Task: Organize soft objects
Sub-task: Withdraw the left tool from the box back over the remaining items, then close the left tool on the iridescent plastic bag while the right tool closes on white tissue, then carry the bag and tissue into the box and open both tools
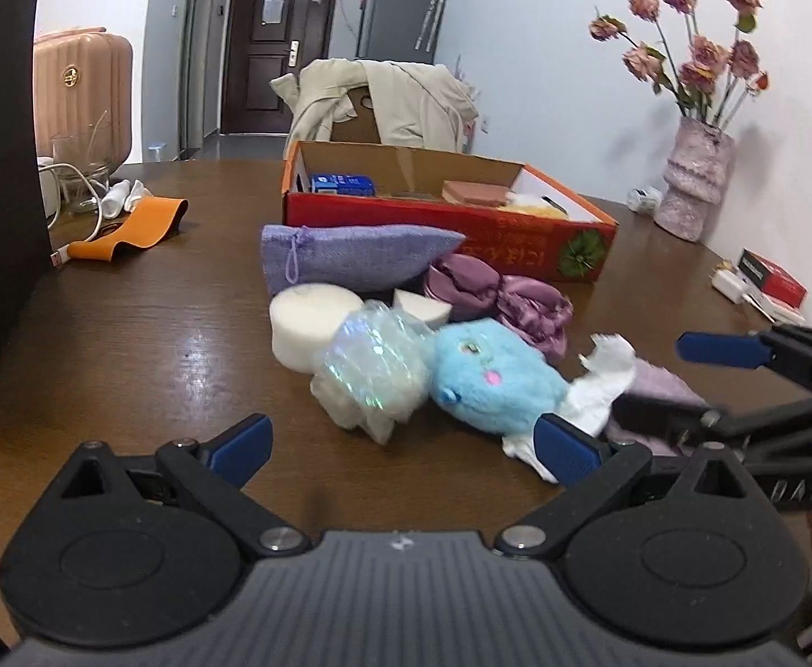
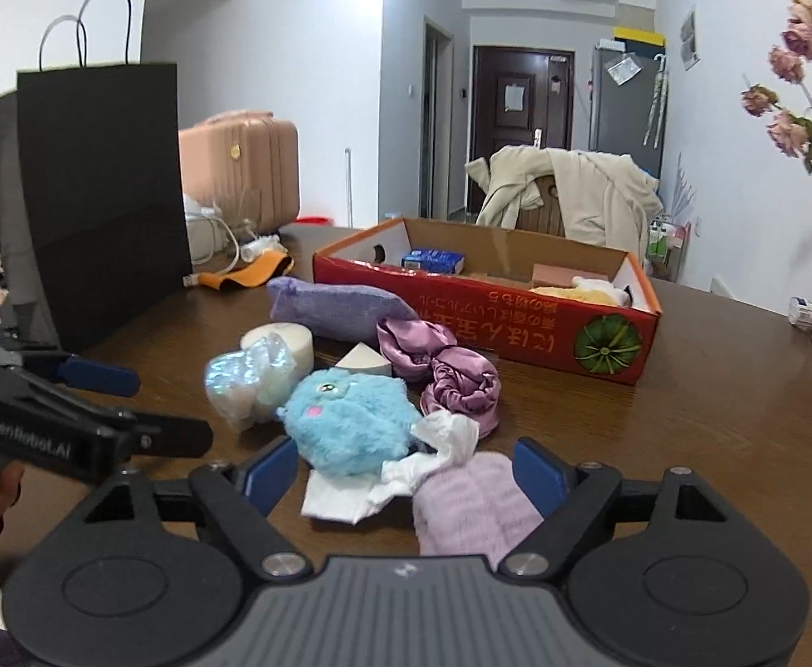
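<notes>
A pile of soft things lies on the brown table (image 1: pixel 156 344): a blue plush toy (image 1: pixel 489 378), an iridescent wrapped bundle (image 1: pixel 372 372), a white sponge cylinder (image 1: pixel 306 322), a purple drawstring pouch (image 1: pixel 350 261), a purple satin scrunchie (image 1: pixel 495 294), white tissue (image 1: pixel 600 383) and a lilac fuzzy cloth (image 2: pixel 467 506). My left gripper (image 1: pixel 400 444) is open, just short of the plush and bundle. My right gripper (image 2: pixel 406 472) is open, its jaws either side of the tissue (image 2: pixel 439 450) and lilac cloth, close behind the plush (image 2: pixel 350 422).
An open red cardboard box (image 1: pixel 450 222) behind the pile holds a blue packet, a brown block and yellow plush. A black paper bag (image 2: pixel 94 194) stands left. A vase of dried roses (image 1: pixel 689 183) stands right. An orange strap and cables (image 1: pixel 128 228) lie far left.
</notes>
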The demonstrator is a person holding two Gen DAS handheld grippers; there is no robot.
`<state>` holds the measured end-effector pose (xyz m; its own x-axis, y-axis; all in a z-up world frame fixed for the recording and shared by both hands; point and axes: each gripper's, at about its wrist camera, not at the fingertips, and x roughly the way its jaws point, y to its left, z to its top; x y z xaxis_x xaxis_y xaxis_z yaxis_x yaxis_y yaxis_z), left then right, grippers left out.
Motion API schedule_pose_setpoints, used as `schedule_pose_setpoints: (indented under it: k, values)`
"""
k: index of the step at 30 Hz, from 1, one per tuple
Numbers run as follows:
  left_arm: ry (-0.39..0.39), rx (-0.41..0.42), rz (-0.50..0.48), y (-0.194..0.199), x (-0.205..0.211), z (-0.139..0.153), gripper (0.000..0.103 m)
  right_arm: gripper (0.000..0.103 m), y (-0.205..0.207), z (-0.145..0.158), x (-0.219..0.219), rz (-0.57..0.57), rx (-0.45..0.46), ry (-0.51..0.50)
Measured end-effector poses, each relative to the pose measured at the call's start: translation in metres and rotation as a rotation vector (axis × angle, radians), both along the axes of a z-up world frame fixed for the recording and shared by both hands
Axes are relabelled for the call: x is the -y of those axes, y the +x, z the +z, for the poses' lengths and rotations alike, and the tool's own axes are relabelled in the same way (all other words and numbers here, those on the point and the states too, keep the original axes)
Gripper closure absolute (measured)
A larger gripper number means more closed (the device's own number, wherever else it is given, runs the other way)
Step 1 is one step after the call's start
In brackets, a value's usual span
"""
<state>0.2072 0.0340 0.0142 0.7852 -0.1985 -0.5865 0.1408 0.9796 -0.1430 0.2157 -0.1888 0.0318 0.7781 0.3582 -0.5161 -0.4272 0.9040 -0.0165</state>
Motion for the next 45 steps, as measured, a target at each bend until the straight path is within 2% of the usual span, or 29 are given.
schedule_pose_setpoints:
  k: [5, 8, 11, 13, 14, 16, 17, 19, 20, 22, 26, 33, 37, 40, 42, 45]
  values:
    - [0.002, 0.008, 0.034, 0.021, -0.008, -0.002, 0.003, 0.021, 0.022, -0.016, -0.02, 0.062, -0.022, -0.054]
    - [-0.007, 0.018, 0.052, 0.033, -0.014, -0.002, 0.008, 0.021, 0.029, -0.029, -0.035, 0.08, -0.025, -0.127]
    - [-0.011, 0.021, 0.055, 0.044, -0.018, -0.004, 0.017, 0.021, 0.029, -0.038, -0.048, 0.114, -0.03, -0.188]
    - [-0.017, 0.011, 0.052, 0.052, -0.019, -0.006, 0.029, 0.023, 0.033, -0.043, -0.051, 0.102, -0.049, -0.201]
    - [-0.024, 0.003, 0.047, 0.055, -0.019, -0.008, 0.034, 0.026, 0.034, -0.043, -0.05, 0.095, -0.055, -0.189]
    - [-0.046, -0.011, 0.03, 0.061, -0.021, -0.01, 0.053, 0.042, 0.036, -0.041, -0.051, 0.106, -0.074, -0.179]
    - [-0.056, -0.017, 0.027, 0.063, -0.022, -0.012, 0.057, 0.046, 0.037, -0.041, -0.051, 0.115, -0.085, -0.171]
    - [-0.063, -0.017, 0.035, 0.064, -0.023, -0.013, 0.068, 0.062, 0.037, -0.04, -0.05, 0.14, -0.113, -0.144]
    - [-0.066, -0.014, 0.038, 0.063, -0.024, -0.013, 0.069, 0.067, 0.038, -0.039, -0.05, 0.151, -0.124, -0.132]
    - [-0.071, -0.009, 0.041, 0.06, -0.026, -0.01, 0.075, 0.088, 0.037, -0.038, -0.05, 0.15, -0.126, -0.129]
    - [-0.072, 0.012, 0.034, 0.047, -0.028, 0.001, 0.08, 0.089, 0.035, -0.033, -0.046, 0.136, -0.141, -0.122]
    - [-0.087, 0.072, 0.029, 0.023, -0.033, 0.023, 0.081, 0.089, 0.018, -0.005, -0.028, 0.136, -0.09, -0.079]
    - [-0.117, 0.093, 0.025, 0.021, -0.034, 0.033, 0.081, 0.089, 0.014, 0.014, -0.008, 0.092, -0.04, -0.032]
    - [-0.134, 0.128, -0.002, 0.033, -0.034, 0.049, 0.081, 0.089, 0.018, 0.026, 0.003, 0.069, 0.0, 0.001]
    - [-0.12, 0.168, -0.025, 0.048, -0.03, 0.062, 0.081, 0.089, 0.027, 0.035, 0.005, 0.072, 0.017, 0.016]
    - [-0.116, 0.203, -0.071, 0.092, -0.025, 0.083, 0.081, 0.089, 0.056, 0.051, 0.006, 0.092, 0.05, 0.025]
